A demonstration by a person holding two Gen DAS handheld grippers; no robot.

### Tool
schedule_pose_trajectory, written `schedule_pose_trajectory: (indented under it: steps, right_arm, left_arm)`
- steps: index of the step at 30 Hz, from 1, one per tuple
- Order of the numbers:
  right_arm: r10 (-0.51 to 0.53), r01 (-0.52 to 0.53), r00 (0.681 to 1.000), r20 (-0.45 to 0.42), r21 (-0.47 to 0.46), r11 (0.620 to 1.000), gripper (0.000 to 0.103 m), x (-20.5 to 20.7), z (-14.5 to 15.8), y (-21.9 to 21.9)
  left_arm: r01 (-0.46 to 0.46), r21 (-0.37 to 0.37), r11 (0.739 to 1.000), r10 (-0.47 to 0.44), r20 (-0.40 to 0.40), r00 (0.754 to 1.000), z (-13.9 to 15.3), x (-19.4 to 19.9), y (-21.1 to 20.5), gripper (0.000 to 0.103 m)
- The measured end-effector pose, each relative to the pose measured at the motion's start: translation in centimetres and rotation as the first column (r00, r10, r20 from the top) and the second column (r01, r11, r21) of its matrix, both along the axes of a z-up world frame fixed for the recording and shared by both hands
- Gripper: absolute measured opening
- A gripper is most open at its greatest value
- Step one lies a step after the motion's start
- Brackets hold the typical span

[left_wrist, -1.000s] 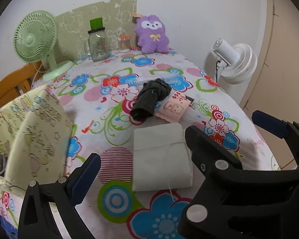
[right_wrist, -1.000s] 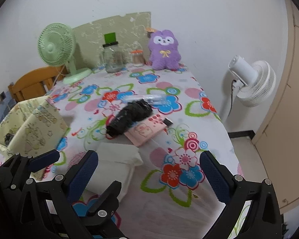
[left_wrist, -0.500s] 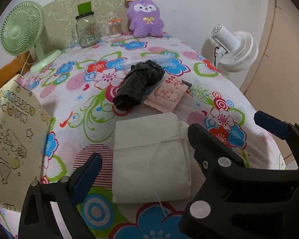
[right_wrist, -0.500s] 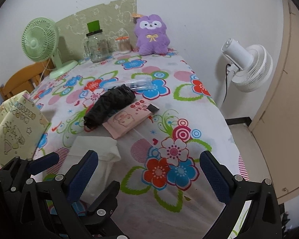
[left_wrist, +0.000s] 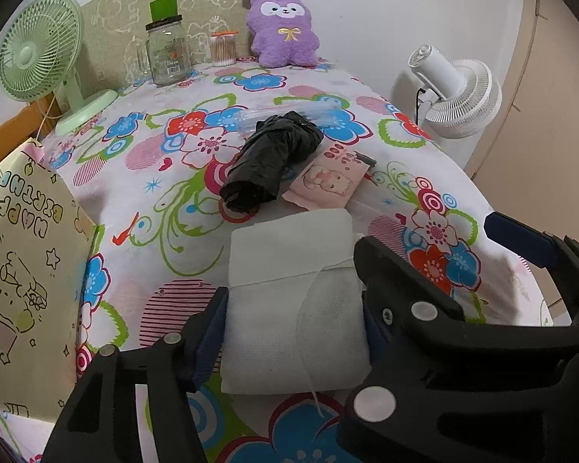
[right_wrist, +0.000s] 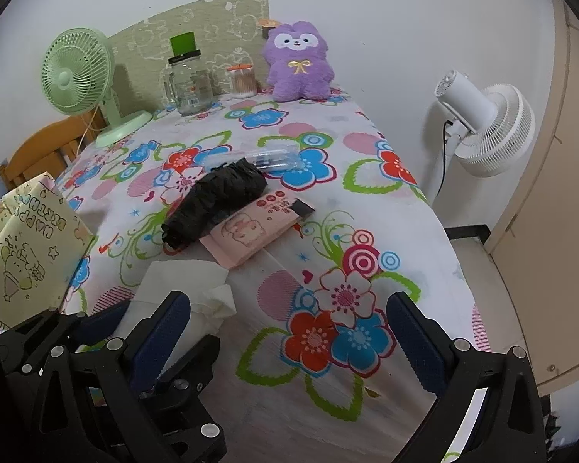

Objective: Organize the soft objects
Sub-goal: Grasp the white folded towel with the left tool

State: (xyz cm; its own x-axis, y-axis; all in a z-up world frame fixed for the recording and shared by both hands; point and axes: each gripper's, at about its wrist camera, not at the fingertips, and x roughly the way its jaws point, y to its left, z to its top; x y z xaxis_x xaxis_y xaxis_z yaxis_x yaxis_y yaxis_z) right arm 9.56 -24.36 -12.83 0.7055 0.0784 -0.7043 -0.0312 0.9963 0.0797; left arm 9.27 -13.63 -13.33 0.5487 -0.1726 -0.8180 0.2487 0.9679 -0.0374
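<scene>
Meanwhile, angled steeply down at the floral table, the left gripper has just been closing, pads against the folded white cloth, while the right gripper hangs wide, empty.

gift bag: cut off by the left edge in both views.
white cloth: near part hidden behind the grippers in the right view.
clear packet: near side hidden by the black bundle; contents perhaps pens.
jar label: too small to read.
</scene>
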Motion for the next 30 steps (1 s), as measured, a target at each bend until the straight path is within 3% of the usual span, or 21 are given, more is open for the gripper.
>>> schedule_pose_trajectory:
  steps: [12,19,24,30]
  right_arm:
    - [0.058,-0.058,0.998,0.040,0.002,0.998,0.099,1.7,1.8,1.7]
    - [0.040,-0.041,0.999,0.017,0.033,0.999,0.092,3.3,1.9,1.9]
    - [0.021,-0.020,0.999,-0.034,0.023,1.000,0.080,4.9,1.4,1.8]
    - [0.009,-0.009,0.998,-0.064,-0.001,1.000,0.078,6.5,0.5,2.3]
  left_arm:
    - [-0.059,0.035,0.998,0.056,0.064,0.996,2.2,1.1,1.4,0.064]
    - [-0.126,0.060,0.990,0.120,0.097,0.988,2.7,2.6,2.2,0.064]
    - [-0.165,0.079,0.983,0.156,0.104,0.982,2.3,3.9,2.5,0.064]
    - [-0.189,0.077,0.979,0.182,0.086,0.979,1.5,5.1,3.0,0.064]
